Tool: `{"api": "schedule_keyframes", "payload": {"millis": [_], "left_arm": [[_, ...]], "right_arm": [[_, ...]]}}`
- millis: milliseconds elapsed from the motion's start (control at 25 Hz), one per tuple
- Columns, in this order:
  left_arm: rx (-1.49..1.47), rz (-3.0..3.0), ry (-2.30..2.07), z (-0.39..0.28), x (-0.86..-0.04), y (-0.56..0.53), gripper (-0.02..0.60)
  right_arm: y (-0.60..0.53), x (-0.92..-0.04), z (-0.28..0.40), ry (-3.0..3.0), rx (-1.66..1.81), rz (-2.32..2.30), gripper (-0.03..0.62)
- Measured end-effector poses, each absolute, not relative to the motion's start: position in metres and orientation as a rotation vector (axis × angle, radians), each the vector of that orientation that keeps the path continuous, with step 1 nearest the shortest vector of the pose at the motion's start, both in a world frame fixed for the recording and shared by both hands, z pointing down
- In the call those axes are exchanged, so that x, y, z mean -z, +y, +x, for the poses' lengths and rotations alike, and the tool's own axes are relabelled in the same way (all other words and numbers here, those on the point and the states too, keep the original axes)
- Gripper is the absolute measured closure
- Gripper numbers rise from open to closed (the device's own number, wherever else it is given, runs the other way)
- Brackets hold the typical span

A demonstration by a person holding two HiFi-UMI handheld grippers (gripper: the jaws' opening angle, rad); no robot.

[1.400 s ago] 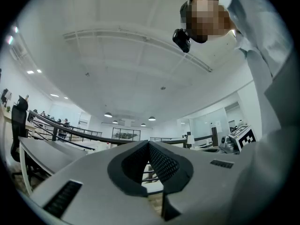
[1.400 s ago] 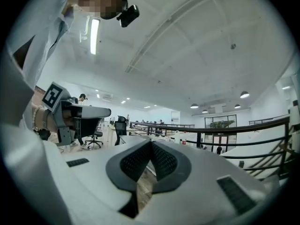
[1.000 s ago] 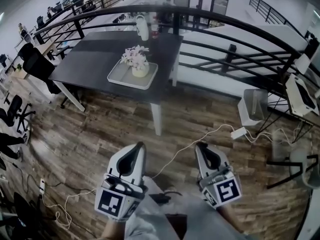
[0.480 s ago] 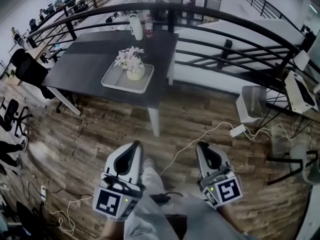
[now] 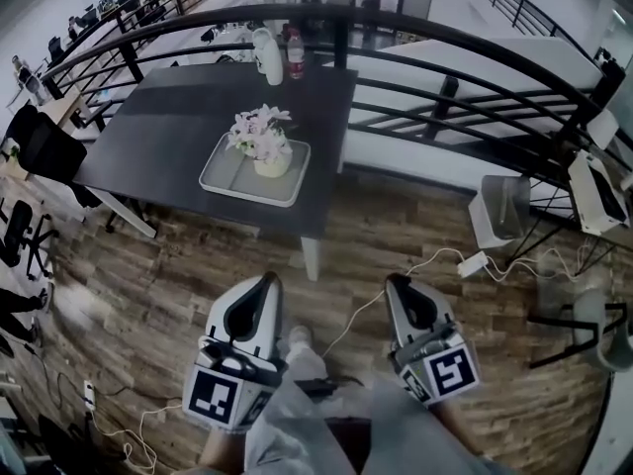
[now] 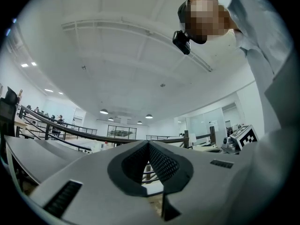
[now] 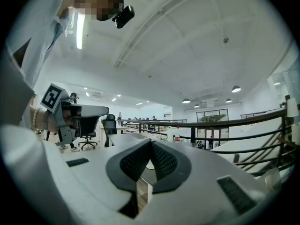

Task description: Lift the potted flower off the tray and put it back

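Your left gripper (image 5: 267, 283) and right gripper (image 5: 398, 285) are nearest, both clenched on nothing above the floor (image 5: 178, 265). Farther off on the table (image 5: 168, 117), the flower (image 5: 262, 142), pale pink blossoms in a cream pot, stands upright, long axis vertical, on the tray's (image 5: 223, 176) far right part. Only the head view shows it; the gripper views show railing (image 7: 211, 122) and ceiling (image 6: 117, 55).

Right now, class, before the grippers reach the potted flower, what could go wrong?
A white cable trails over the floor near the person's feet: a likely trip hazard. The left gripper and right gripper are both shut; unopened, they might knock the potted flower over. The tray lies close to the near edge of the table, so a push could slide it off.
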State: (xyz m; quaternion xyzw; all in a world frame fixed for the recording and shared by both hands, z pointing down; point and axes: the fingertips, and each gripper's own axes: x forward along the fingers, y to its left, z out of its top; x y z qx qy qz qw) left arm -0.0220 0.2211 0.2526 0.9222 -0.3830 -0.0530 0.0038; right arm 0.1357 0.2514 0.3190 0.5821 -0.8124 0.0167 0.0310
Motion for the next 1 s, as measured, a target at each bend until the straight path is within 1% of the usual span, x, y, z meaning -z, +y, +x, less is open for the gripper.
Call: {"api": "schedule_keyframes", "payload": {"millis": [560,1000], "left_arm": [[0.220,2.916,-1.203,-0.066,-0.241,0.117,0.583],[0.233,2.928,-1.200,-0.096,-0.243,0.062,0.583]], "right_arm": [[0.151,-0.302,0.093,-2.495,0.012,1.795,0.592],[0.092,-0.304,0.063,-2.491,0.039,1.819,0.592]]}}
